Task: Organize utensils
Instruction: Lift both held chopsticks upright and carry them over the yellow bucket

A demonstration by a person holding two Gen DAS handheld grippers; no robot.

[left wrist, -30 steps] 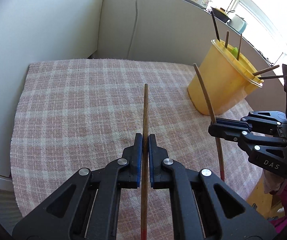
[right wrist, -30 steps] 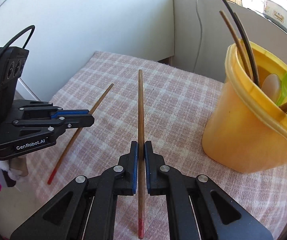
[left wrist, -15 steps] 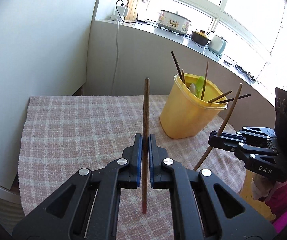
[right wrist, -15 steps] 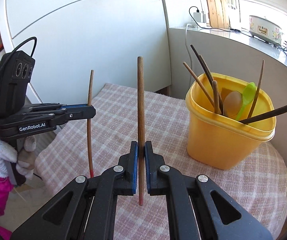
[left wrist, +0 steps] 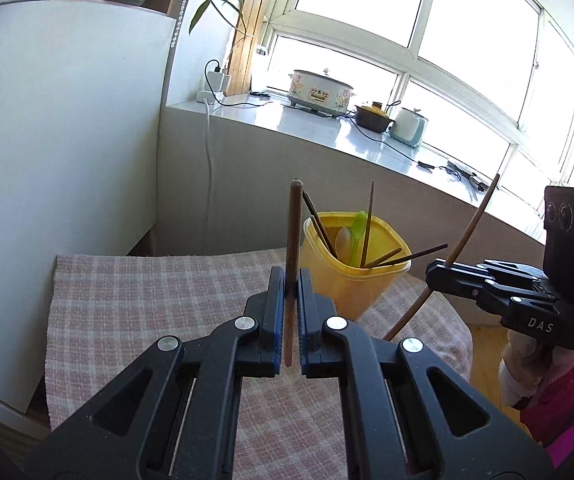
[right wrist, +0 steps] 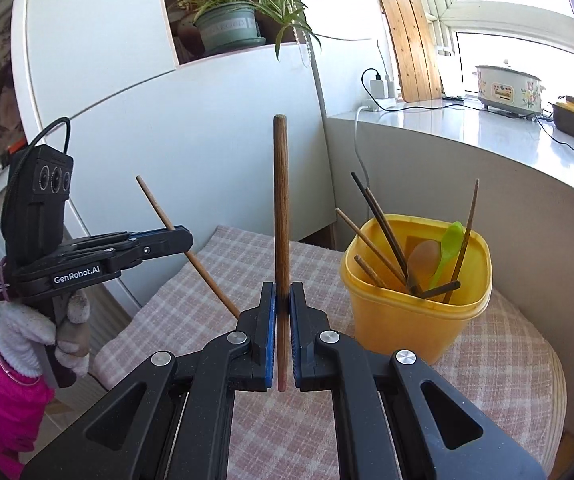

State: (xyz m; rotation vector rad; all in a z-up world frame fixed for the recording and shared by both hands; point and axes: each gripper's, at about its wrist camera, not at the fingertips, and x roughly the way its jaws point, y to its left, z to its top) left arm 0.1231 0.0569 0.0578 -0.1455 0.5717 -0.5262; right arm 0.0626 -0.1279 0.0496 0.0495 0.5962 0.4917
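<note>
My left gripper (left wrist: 287, 278) is shut on a brown wooden chopstick (left wrist: 293, 228) that stands upright between its blue pads, above the pink plaid tablecloth (left wrist: 147, 300). My right gripper (right wrist: 282, 294) is shut on a second brown chopstick (right wrist: 280, 200), also upright. A yellow container (left wrist: 351, 292) stands just beyond on the cloth and holds several chopsticks, a green spoon and a pale spoon. In the left wrist view the right gripper (left wrist: 433, 276) shows at the right with its chopstick (left wrist: 471, 224) slanted. The right wrist view has the left gripper (right wrist: 185, 242) at the left and the yellow container (right wrist: 407, 320) at the right.
A white cabinet (left wrist: 67, 140) flanks the table on the left. Behind it runs a windowsill with a slow cooker (left wrist: 321, 94), pots and cables. A potted plant (right wrist: 227, 24) sits in a niche above. A gloved hand (right wrist: 27, 332) with a pink sleeve holds the left gripper.
Both grippers have risen with their chopsticks, lifting them clear of the cloth. The views have tilted up, so the container now sits lower and the window shows.
</note>
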